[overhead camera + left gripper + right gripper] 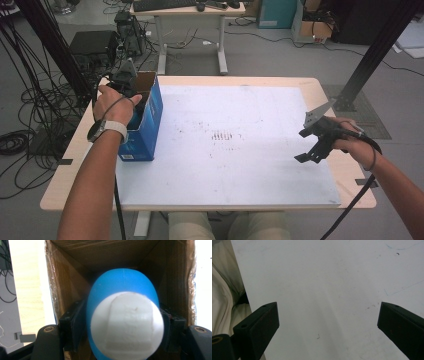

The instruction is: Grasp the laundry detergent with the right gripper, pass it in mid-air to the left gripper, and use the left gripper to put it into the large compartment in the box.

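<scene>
A blue cardboard box (147,125) with an open top stands at the left edge of the white board (225,170). My left gripper (137,97) points down into it. In the left gripper view, the left gripper (122,317) is shut on a blue egg-shaped object (122,287) with a flat white end, held between the box's brown inner walls (67,277). My right gripper (306,157) hovers low over the board's right side. Its jaws are wide apart in the right gripper view, and the right gripper (328,322) is open with only bare board between them.
The board lies on a wooden table (75,165). Cables (20,140) and electronics (95,42) sit on the floor to the left. A desk with a keyboard (165,4) stands behind. A black frame post (380,50) rises at the far right.
</scene>
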Demonstrator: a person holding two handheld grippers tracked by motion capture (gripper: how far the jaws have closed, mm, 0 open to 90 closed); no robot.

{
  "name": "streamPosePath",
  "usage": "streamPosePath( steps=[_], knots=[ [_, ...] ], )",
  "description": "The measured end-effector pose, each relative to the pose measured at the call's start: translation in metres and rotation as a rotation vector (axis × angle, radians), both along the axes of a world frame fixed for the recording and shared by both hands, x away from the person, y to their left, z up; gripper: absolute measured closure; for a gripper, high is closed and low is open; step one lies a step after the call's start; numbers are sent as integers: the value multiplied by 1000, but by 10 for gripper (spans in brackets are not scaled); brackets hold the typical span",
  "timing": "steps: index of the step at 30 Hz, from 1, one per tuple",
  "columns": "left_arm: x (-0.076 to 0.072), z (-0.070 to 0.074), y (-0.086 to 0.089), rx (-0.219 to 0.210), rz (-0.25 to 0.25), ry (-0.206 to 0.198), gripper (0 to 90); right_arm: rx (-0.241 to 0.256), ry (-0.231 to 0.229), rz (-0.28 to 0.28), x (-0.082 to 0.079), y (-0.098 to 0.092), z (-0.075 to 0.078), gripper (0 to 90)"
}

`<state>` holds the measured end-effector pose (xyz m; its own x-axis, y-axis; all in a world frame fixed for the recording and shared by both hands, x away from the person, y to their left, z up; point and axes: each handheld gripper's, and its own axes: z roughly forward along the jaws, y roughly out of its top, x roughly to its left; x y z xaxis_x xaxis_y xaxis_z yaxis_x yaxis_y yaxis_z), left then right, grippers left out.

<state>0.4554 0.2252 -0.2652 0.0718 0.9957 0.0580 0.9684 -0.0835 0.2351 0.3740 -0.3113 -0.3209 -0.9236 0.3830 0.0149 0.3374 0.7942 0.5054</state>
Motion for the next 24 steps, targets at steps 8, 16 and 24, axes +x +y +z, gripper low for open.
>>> streamPosePath(
  steps=[8, 16, 24],
  knots=[
    [-2, -4, 2, -23, -6, 1, 284, -10, 17, -22, -2, 1, 1, 38],
    [-4, -3, 2, -25, -19, -2, 278, -7, 14, -26, -2, 0, 3, 37],
    [-6, 8, 6, -48, -24, -23, 230, -9, 9, -27, -2, 0, 5, 37]
  ],
)
